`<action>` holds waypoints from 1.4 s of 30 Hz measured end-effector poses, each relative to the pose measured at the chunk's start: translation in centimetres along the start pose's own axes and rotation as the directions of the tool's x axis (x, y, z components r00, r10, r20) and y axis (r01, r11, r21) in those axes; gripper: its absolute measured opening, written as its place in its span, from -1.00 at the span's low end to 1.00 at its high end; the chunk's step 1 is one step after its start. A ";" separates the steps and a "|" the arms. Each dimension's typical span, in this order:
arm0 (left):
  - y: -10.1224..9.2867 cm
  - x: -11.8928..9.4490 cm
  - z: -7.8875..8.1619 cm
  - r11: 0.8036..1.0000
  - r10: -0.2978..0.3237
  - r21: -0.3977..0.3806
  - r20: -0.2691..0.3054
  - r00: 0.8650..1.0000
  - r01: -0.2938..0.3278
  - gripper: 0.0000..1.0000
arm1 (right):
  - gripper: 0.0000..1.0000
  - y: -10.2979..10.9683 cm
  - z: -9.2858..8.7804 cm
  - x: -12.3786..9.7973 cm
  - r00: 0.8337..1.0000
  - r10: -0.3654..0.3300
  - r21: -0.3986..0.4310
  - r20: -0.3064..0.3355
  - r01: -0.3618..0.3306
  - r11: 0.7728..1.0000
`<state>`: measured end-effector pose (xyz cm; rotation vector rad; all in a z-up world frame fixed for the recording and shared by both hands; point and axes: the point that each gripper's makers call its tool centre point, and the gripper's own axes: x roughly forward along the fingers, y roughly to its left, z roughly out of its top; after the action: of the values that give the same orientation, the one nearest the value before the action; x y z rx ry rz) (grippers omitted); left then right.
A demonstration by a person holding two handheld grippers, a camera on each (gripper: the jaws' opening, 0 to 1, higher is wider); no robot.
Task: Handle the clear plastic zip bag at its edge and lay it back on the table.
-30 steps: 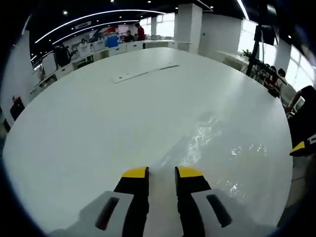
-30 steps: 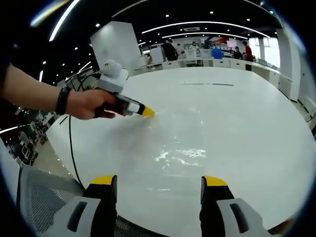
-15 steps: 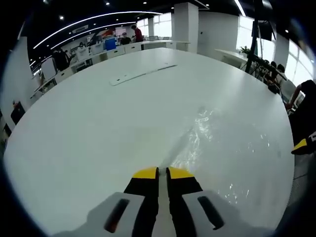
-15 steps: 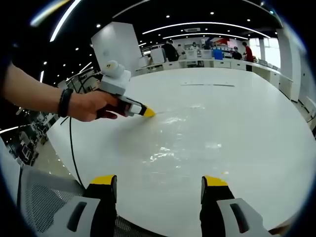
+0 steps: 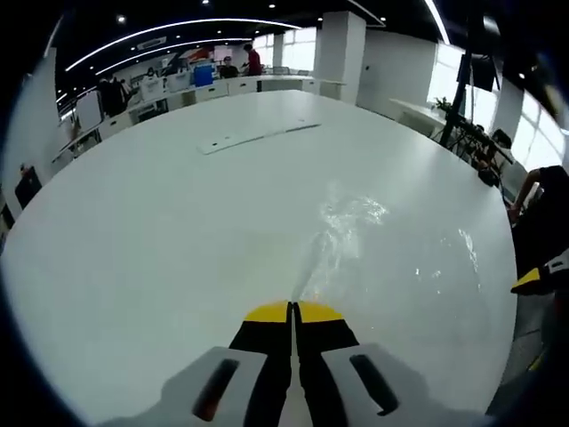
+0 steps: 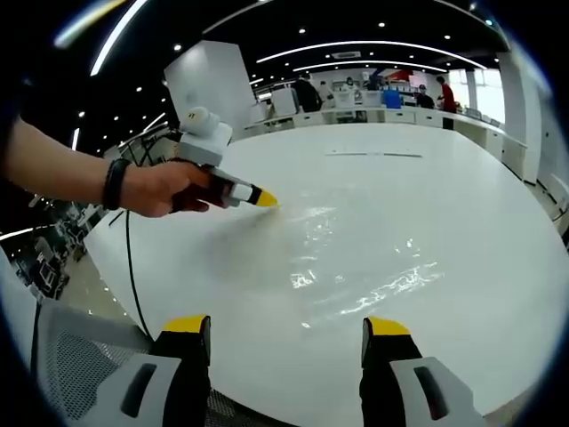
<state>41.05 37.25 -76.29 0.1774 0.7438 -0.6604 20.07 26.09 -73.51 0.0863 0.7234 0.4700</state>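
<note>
Zip bag (image 5: pixel 356 240), clear and hard to make out except by its glints, lies spread on the white table (image 5: pixel 160 222) with one edge drawn toward the left gripper (image 5: pixel 293 311). That gripper's yellow-tipped jaws are pressed together at 6 o'clock in the left gripper view, and a thin crease of film runs out from between them toward 12, so it looks to be pinching the bag by its edge; a grip at the rim lets the film be lifted and laid flat without crumpling. In the right gripper view the same gripper, held in a hand (image 6: pixel 156 189), sits at about 10 o'clock with its tip at the near corner of the bag, and the shiny wrinkles fan away from it toward 3 o'clock. Whether that corner is raised off the surface or touching it I cannot tell. The right gripper (image 6: pixel 289 331) hangs at 6 o'clock of its own view with its jaws spread wide and nothing between them, well apart from the bag, probably kept back so one hand can do the edge work. A long flat strip (image 5: pixel 253 135) lies far off at 12 o'clock on the table.
</note>
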 end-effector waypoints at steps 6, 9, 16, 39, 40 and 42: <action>-0.2 -2.0 0.8 0.998 -0.014 0.062 0.030 0.999 0.012 -1.00 | 0.36 0.2 0.5 -0.3 1.000 0.002 -0.010 0.010 -0.002 1.000; -0.5 -3.6 1.1 0.991 -0.019 0.132 0.035 0.999 0.015 -1.00 | 0.36 0.1 0.6 -0.2 1.000 0.010 0.006 0.017 -0.010 1.000; 0.1 -5.2 1.4 0.982 -0.024 0.187 0.054 0.998 0.014 -1.00 | 0.36 -1.1 1.6 0.2 1.000 0.019 -0.027 0.020 -0.018 0.999; -3.6 -11.4 2.3 0.899 -0.145 0.427 0.074 0.987 0.100 -1.00 | 0.34 -5.9 10.6 3.4 0.998 0.059 -0.400 -0.028 -0.065 0.914; -3.7 -11.5 2.2 0.896 -0.148 0.432 0.073 0.986 0.103 -1.00 | 0.33 -6.0 10.5 3.6 0.997 0.057 -0.426 -0.047 -0.072 0.902; -4.0 -11.8 2.1 0.891 -0.159 0.440 0.075 0.984 0.111 -1.00 | 0.32 -6.0 10.7 3.9 0.997 0.061 -0.441 -0.053 -0.078 0.894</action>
<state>33.37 39.13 -66.43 0.5001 0.4960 -0.9595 31.90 23.35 -69.26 -0.3286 0.6355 0.6971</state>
